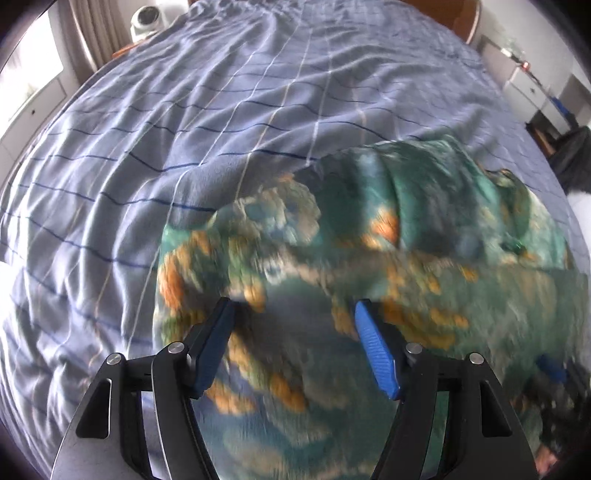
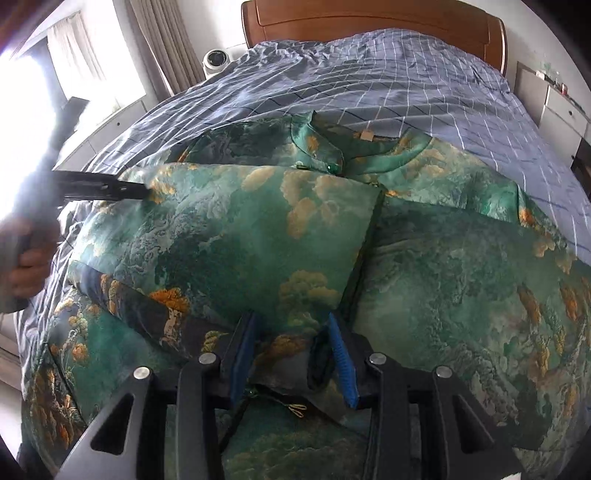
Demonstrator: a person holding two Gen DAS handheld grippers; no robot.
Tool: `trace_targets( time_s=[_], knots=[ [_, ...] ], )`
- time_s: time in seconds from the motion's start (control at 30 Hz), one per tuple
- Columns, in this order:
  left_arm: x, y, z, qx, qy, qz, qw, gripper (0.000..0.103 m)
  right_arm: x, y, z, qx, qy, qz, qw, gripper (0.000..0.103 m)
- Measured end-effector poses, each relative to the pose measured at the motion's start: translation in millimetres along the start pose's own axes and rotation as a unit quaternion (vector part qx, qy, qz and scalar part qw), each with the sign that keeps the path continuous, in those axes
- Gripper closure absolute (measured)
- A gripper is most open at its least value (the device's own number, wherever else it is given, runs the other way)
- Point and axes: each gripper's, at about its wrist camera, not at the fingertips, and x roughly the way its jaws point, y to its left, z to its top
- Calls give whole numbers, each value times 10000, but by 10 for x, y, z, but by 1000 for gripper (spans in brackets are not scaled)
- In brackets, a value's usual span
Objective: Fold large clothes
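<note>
Setting: a bed covered by a blue-grey checked sheet point(image 2: 424, 77), with a wooden headboard point(image 2: 369, 18) at the far end.

Garment: a large green dress point(image 2: 461, 277) printed with orange and cream landscape patterns lies spread across the near half of the bed. Its collar point(image 2: 321, 147) points toward the headboard.

Fold: one panel of the dress point(image 2: 229, 229) is laid over the left part of the garment, its dark-trimmed edge running from near the collar down toward the near side.

Right gripper point(image 2: 295, 339): points steeply down at the near edge of the folded panel. Its blue-padded fingers point(image 2: 341, 354) stand partly apart with cloth bunched between them; whether the pads pinch that cloth cannot be told.

Left gripper point(image 1: 295, 332): in its own blurred view the fingers point(image 1: 373, 343) are spread wide above the dress, with no cloth pinched between the pads.

Left gripper from the right view: a dark arm of it point(image 2: 107, 190) reaches in from the left and meets the far left corner of the folded panel.

Hand point(image 2: 27, 258): a person's hand grips the handle at the left edge.

Surroundings: a white dome-shaped device point(image 2: 216, 61) sits beside the bed at far left, near curtains point(image 2: 162, 44) and a bright window.
</note>
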Motion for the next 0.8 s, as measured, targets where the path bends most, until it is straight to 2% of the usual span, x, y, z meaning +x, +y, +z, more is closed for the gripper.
trace_targets(
  time_s=[0.2, 0.3, 0.37, 0.53, 0.67, 0.73, 0.8],
  knots=[
    [110, 23, 49, -133, 15, 75, 9999, 31, 33, -35, -13, 92, 10, 70, 9999, 63],
    [-66, 15, -31, -84, -181, 102, 9997, 31, 16, -17, -2, 84, 9, 25, 10000, 63],
    [-288, 8, -216, 60, -348, 17, 9994, 29, -65, -6, -8, 118, -39, 17, 9999, 63],
    [-776, -21, -989, 493, -623, -35, 9968, 25, -409, -36, -227, 66, -38, -3, 10000, 63],
    [-983, -131, -1810, 807, -509, -200, 9952, 25, -635, -40, -646, -138, 266, -131, 9995, 63],
    [-1020, -196, -2110, 929, -450, -172, 9945, 25, -769, -50, -934, -228, 412, -274, 9985, 63],
    [-1082, -253, -2464, 1063, -450, 40, 9933, 25, -933, -68, -1199, -233, 431, -369, 9981, 63]
  ],
)
